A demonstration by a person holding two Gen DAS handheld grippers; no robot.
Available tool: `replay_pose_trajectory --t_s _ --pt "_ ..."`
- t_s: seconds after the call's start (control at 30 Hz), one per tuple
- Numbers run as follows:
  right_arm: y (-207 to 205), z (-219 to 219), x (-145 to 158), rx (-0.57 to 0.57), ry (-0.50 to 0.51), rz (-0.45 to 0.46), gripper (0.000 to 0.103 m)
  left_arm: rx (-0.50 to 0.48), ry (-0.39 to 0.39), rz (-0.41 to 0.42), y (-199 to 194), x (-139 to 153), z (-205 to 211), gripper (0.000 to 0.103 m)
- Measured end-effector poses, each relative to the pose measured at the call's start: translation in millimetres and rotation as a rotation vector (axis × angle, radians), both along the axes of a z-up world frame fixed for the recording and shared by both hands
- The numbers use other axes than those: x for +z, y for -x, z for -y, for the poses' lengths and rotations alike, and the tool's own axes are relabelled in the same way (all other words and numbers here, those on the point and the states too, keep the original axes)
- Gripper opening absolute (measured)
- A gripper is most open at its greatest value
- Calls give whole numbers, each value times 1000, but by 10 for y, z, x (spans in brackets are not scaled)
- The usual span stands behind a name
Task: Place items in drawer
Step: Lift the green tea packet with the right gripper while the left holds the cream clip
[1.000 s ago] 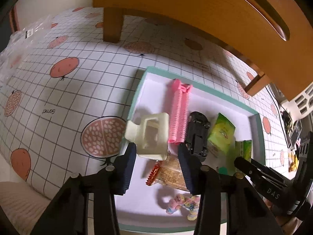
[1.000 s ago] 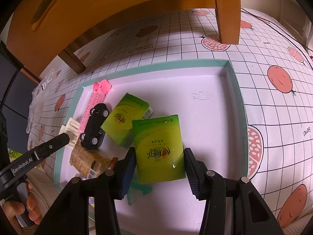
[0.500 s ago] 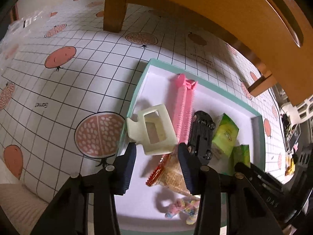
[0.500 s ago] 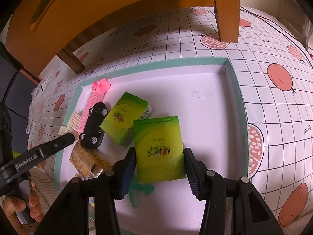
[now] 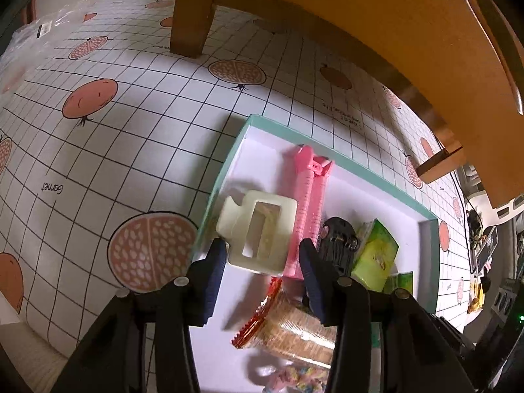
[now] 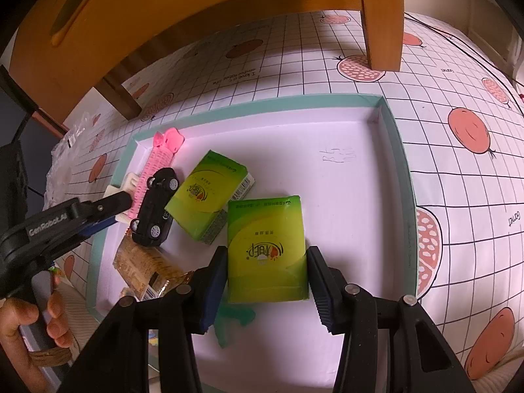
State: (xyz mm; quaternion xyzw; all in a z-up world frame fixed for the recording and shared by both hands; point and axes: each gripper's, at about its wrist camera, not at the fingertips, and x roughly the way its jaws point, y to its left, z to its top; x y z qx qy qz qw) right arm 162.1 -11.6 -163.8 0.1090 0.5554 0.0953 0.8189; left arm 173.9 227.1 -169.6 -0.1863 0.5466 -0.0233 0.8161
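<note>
**A:** Where the left gripper (image 5: 263, 255) ends at the bottom centre of its own view, what sits between the pads?

**B:** A cream hair claw (image 5: 258, 239). Its near end lies between the tips. The jaws have just been opening, and a strip of pink shows between the claw and the right-hand pad, so nothing is being squeezed. The claw leans over the left wall of the drawer (image 5: 327, 157), a shallow white box with a teal rim.

**A:** And beyond the claw?

**B:** Just to its right is a long pink hair clip (image 5: 308, 203), then a black toy car (image 5: 337, 245) on its side, then a green carton (image 5: 376, 255). A clear biscuit packet (image 5: 294, 330) lies below the tips, at lower centre.

**A:** How is that gripper held?

**B:** It tilts steeply down. In the right wrist view it enters from the left edge, with a hand (image 6: 32, 324) wrapped round its grip at lower left.

**A:** What about the right gripper (image 6: 267, 262)?

**B:** It also points steeply down, at bottom centre of its view. Its pads meet both long edges of a green tissue packet (image 6: 267, 249), a half-wide hold. The packet lies flat on the drawer floor, just right of the green carton.

**A:** What surrounds the drawer?

**B:** A checked cloth (image 5: 131, 98) printed with pomegranates. A wooden stand (image 6: 229, 6) fills the top of the frame.
</note>
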Motion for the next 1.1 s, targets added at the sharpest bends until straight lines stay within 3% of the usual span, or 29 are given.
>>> replay_pose_trajectory --t_s 0.27,0.4,0.77,1.1 --pt "-4 5 2 3 1 0 51 4 -9 12 -82 -33 19 47" --pt "-5 2 2 5 2 1 51 -10 -47 31 -86 -13 32 39" --pt "-8 20 11 -1 -11 -7 49 -11 -33 7 66 -12 3 39" --pt "60 90 114 -31 -23 13 49 -45 -72 -11 226 26 72 39"
